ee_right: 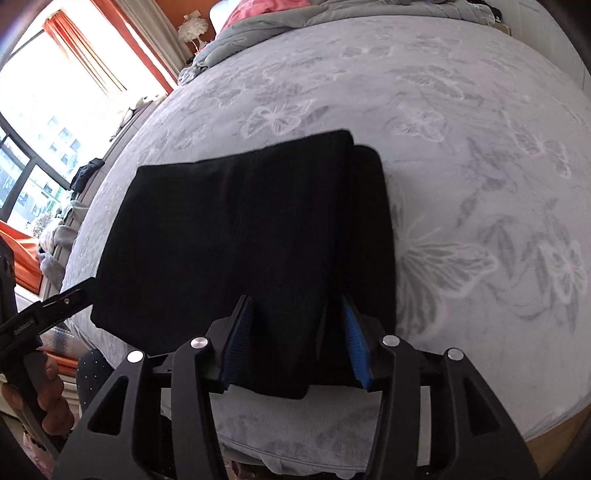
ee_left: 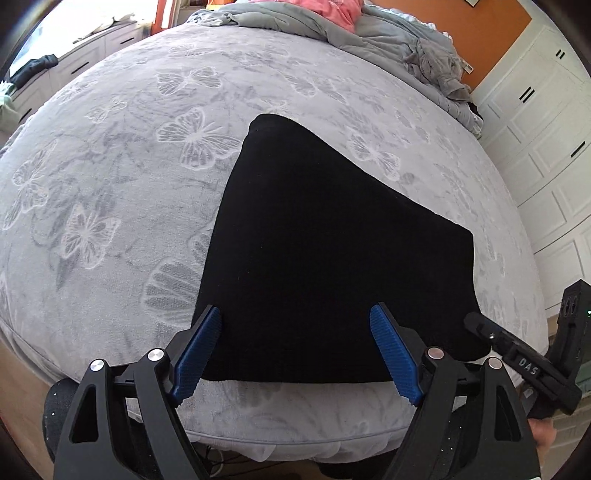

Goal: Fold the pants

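The black pants (ee_left: 325, 254) lie folded into a flat block on the grey butterfly-print bed cover (ee_left: 110, 184). They also show in the right wrist view (ee_right: 240, 240), where a second folded layer sticks out along the right edge. My left gripper (ee_left: 295, 325) is open and empty, its blue pads (ee_left: 201, 350) hovering over the pants' near edge. My right gripper (ee_right: 297, 314) is open, its jaws set either side of the near edge of the pants; I cannot tell if they touch it. The right gripper also shows in the left wrist view (ee_left: 517, 354).
A crumpled grey duvet (ee_left: 406, 40) and a pink cloth (ee_left: 332, 11) lie at the far end of the bed. White cabinets (ee_left: 546, 122) stand to the right. A window with orange curtains (ee_right: 110, 44) is on the left. The bed's near edge (ee_left: 295, 432) is just below the grippers.
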A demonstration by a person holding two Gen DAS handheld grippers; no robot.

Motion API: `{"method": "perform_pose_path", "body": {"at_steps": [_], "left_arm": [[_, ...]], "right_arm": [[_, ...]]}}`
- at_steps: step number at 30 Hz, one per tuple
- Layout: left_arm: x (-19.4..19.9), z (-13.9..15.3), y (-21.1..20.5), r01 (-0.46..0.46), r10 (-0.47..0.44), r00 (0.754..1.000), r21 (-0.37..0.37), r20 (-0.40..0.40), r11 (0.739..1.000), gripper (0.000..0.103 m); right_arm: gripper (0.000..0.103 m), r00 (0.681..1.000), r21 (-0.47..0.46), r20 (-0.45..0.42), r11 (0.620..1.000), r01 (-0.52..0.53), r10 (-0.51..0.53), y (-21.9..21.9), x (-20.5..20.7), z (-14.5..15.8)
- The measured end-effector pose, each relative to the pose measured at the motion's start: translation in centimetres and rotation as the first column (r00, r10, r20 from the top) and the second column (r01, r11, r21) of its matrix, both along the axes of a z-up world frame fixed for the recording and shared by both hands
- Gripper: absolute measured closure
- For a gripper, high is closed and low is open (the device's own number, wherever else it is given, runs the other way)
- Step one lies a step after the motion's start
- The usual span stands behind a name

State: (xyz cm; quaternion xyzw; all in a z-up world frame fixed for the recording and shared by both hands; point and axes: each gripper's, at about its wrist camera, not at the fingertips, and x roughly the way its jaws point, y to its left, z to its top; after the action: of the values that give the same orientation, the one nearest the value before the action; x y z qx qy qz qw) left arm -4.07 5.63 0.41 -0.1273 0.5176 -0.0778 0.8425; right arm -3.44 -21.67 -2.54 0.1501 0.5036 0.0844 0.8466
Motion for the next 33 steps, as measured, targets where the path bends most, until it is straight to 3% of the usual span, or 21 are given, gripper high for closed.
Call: {"method": "perform_pose_path", "body": {"at_steps": [1,2,4,6,9,10,12,16,18,21,25,30,32,33], "left_arm": [[0.1,0.1,-0.1,0.006,-0.006,1.0,0.02,0.005,1.0,0.022],[0.1,0.1,-0.4,0.011,-0.012,1.0,0.048,0.009,0.999,0.022],[0.2,0.1,-0.7,0.022,-0.023,1.0,0.082,0.013,0.996,0.022],[0.1,0.1,-0.7,0.026,-0.028,0.999,0.081,0.019,0.996,0.022],[0.1,-0.1,-0.6,0.028,-0.03,0.999,0.079,0.021,0.997,0.022],[0.1,0.0,-0.7,0.03,-0.031,0.999,0.082,0.02,0.996,0.022],[0.0,-0.2,-0.7,0.031,-0.034,0.999,0.09,0.021,0.995,0.022],[-0.2,-0.4,-0.5,0.028,-0.03,0.999,0.095,0.02,0.995,0.022],[-0.1,-0.6,-0.2,0.024,-0.026,0.999,0.092,0.018,0.995,0.022],[-0.3,-0.7,0.2,0.024,-0.025,1.0,0.081,0.014,0.996,0.022],[-0.7,-1.1,2.6,0.047,-0.046,0.999,-0.076,0.015,0.996,0.016],[0.6,-5.5,6.5,-0.046,0.008,0.991,-0.291,-0.13,0.956,0.016],[0.9,-6.2,6.9,-0.065,0.022,0.991,-0.334,-0.132,0.94,0.016],[1.0,-5.9,6.7,-0.047,0.009,0.994,-0.336,-0.113,0.941,0.016]], "right_arm": [[0.07,1.0,-0.014,0.012,1.0,-0.006,0.006,0.4,0.1,0.0],[0.086,0.999,-0.028,0.029,0.999,-0.021,0.022,0.8,0.1,0.8],[0.087,0.996,-0.007,0.089,1.0,-0.022,0.023,0.7,-0.3,3.6],[0.086,0.987,-0.053,0.154,0.998,-0.032,0.04,0.9,-0.7,6.0],[0.076,0.998,-0.182,0.052,0.983,-0.03,0.04,1.1,0.5,2.2],[0.072,0.999,-0.181,0.021,0.983,-0.024,0.028,0.9,0.5,0.7],[0.069,0.999,-0.083,0.037,0.996,0.025,-0.022,-0.1,-0.2,1.3],[0.059,0.992,-0.079,0.11,0.994,0.07,-0.061,-0.6,-1.1,4.2],[0.05,0.992,-0.089,0.102,0.993,0.081,-0.072,-1.0,-1.0,4.0],[0.045,0.995,-0.069,0.047,0.994,0.088,-0.085,-1.7,-0.8,2.6],[0.034,0.995,0.005,0.005,0.995,0.1,-0.1,-2.4,-1.2,0.7],[0.023,0.992,0.167,-0.061,0.979,0.119,-0.111,-3.2,-0.4,-2.2],[0.022,0.99,0.221,-0.057,0.965,0.139,-0.129,-3.5,-0.2,-2.8],[0.029,0.989,0.232,-0.049,0.962,0.145,-0.137,-3.5,0.0,-2.8]]}}
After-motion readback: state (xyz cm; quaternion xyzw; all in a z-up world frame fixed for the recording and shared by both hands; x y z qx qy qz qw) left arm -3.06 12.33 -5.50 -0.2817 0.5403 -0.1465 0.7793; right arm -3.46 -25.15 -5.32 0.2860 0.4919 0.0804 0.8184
